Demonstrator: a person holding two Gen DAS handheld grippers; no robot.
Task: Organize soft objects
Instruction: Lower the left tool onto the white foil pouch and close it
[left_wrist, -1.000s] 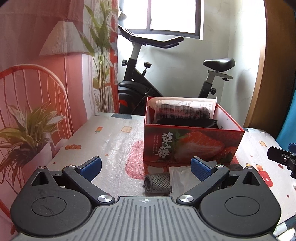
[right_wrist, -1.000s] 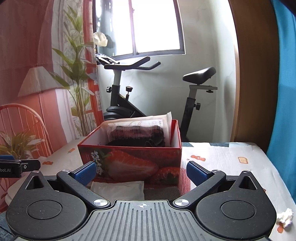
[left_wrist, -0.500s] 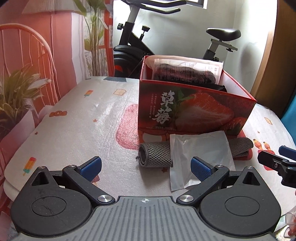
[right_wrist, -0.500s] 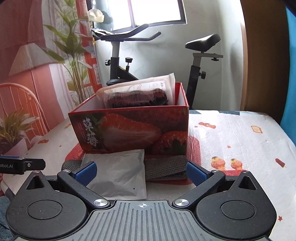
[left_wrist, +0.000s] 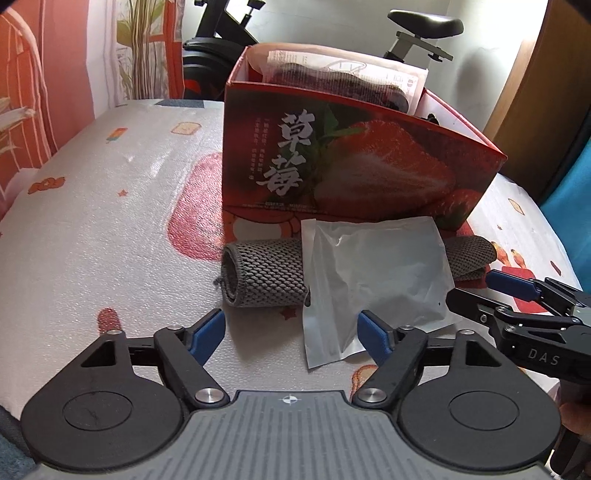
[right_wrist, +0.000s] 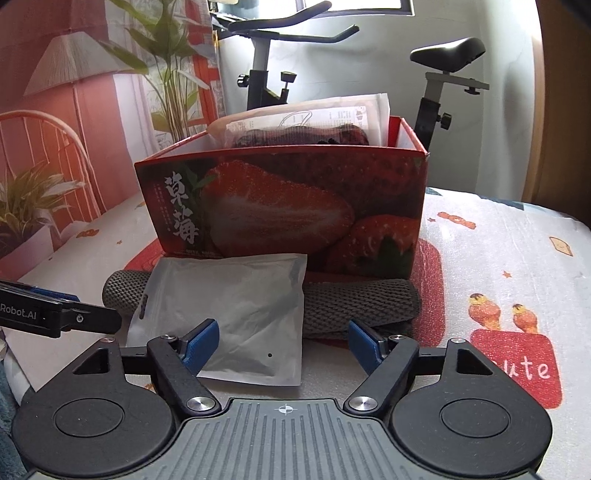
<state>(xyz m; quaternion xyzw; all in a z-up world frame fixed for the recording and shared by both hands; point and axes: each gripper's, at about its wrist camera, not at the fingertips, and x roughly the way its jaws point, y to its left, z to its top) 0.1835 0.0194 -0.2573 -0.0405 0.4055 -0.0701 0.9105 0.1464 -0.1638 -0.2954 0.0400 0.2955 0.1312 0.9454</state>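
Note:
A grey knitted roll (left_wrist: 264, 275) lies on the table in front of a red strawberry box (left_wrist: 354, 158). A frosted plastic pouch (left_wrist: 373, 280) lies across the roll's middle. My left gripper (left_wrist: 291, 338) is open and empty, just short of the roll's left end and the pouch's near corner. My right gripper (right_wrist: 282, 345) is open and empty, over the pouch (right_wrist: 232, 314) and near the roll's right part (right_wrist: 358, 301). The box (right_wrist: 288, 206) holds a packaged dark item (right_wrist: 303, 127). Each gripper shows in the other's view, the right gripper (left_wrist: 517, 302) and the left gripper (right_wrist: 55, 312).
The table (left_wrist: 92, 229) has a white patterned foam cover. An exercise bike (right_wrist: 266, 74) stands behind the box by the window. A printed backdrop with plants (right_wrist: 55, 110) hangs on the left. A wooden door edge (left_wrist: 535, 92) is at the right.
Both grippers have come down and forward toward the table. The roll and pouch now sit close in front of the open fingers. The objects have not moved.

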